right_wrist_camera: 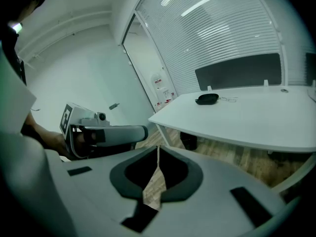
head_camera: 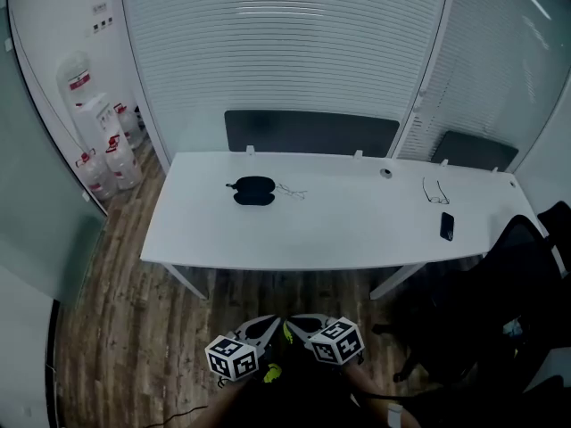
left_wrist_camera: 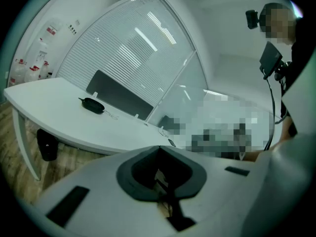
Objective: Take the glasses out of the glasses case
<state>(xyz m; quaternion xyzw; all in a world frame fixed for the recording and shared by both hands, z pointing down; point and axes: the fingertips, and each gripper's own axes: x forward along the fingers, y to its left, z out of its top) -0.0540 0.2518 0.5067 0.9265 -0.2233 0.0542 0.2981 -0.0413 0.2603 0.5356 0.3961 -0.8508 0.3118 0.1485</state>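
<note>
Head view: high, facing forward and steeply down, well back from the near edge of the white table (head_camera: 294,230). Left and right gripper views: low, off the table's near side, each facing along its own jaws toward the far blinds (head_camera: 285,52). All three share the tabletop and the glasses case (head_camera: 253,190).

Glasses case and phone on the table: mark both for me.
glasses case (head_camera: 253,190), head view, middle of its dark top.
phone (head_camera: 446,226), head view, middle of its dark face.
</note>
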